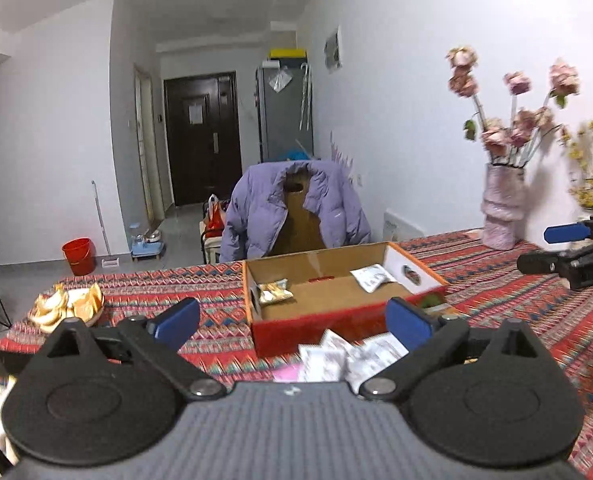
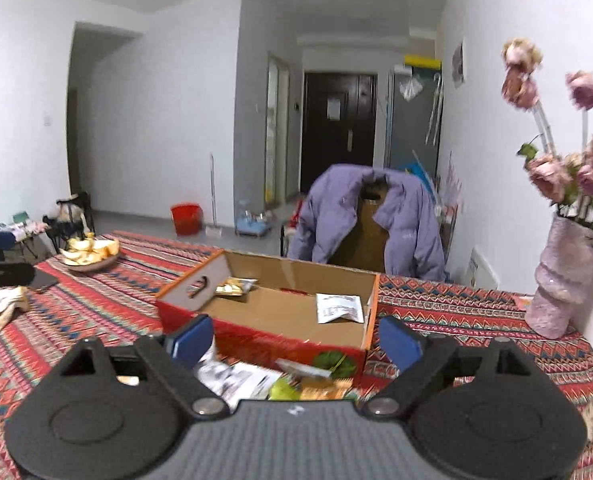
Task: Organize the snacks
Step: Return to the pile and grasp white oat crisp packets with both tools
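A red cardboard box (image 1: 296, 330) with an open top sits on the patterned tablecloth; it also shows in the right wrist view (image 2: 264, 338). Inside lie a gold snack packet (image 1: 274, 291) (image 2: 232, 287) at the left and a white packet (image 1: 372, 277) (image 2: 338, 307) at the right. Several loose snack packets (image 1: 336, 358) (image 2: 252, 380) lie on the cloth in front of the box. My left gripper (image 1: 294, 322) is open and empty above them. My right gripper (image 2: 296, 342) is open and empty, also just before the box.
A pink vase of flowers (image 1: 502, 208) (image 2: 564, 276) stands at the right by the wall. A plate of golden pieces (image 1: 68, 306) (image 2: 90, 254) sits at the table's left. A chair with a purple jacket (image 1: 292, 208) stands behind the table. The right gripper shows at the right edge (image 1: 576, 256).
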{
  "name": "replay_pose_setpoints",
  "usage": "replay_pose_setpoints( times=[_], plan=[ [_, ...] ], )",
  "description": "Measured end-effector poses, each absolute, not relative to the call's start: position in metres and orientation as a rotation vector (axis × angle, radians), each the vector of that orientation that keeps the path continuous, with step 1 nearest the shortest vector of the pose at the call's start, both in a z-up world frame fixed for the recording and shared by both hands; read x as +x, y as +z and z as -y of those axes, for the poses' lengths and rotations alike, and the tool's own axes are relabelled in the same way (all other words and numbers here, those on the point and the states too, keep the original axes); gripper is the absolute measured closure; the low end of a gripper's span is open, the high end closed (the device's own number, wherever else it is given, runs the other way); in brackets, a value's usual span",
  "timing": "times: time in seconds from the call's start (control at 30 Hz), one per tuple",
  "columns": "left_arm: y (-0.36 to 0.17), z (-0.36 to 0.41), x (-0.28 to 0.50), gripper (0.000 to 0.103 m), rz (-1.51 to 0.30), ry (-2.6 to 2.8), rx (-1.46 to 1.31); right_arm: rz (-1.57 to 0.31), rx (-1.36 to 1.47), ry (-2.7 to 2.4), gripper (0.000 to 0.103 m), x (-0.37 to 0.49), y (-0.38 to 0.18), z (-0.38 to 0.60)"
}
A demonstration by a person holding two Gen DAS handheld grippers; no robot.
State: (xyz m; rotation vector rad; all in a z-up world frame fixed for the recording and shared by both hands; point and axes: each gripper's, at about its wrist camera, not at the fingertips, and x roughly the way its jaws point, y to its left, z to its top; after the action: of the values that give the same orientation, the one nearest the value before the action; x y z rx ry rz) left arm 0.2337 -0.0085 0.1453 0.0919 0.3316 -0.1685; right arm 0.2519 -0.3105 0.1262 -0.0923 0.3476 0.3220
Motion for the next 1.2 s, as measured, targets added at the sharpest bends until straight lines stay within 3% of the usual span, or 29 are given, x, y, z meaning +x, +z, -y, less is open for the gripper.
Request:
replay_pose_setpoints(
  times=[0.27, 0.43, 0.8, 1.2],
  plan=[
    [0.096, 0.008, 0.115, 0.0, -0.305, -0.145, -0.035, -0.227, -0.128, 0.314, 0.0, 0.125, 0.075, 0.289],
    [0.066, 0.004, 0.079, 0.0, -0.365, -0.147, -0.01, -0.263, -0.137, 0.288, 0.0, 0.081, 0.032, 0.273],
    [0.039, -0.002, 0.079, 0.0, -0.426, -0.084, -0.006, -0.318, -0.078, 0.308, 0.0, 0.073, 0.01, 0.267],
    [0.033, -0.01, 0.147, 0.0, -0.502, -0.076, -0.016, -0.321, 0.008, 0.246, 0.0, 0.132, 0.005, 0.266]
  ],
)
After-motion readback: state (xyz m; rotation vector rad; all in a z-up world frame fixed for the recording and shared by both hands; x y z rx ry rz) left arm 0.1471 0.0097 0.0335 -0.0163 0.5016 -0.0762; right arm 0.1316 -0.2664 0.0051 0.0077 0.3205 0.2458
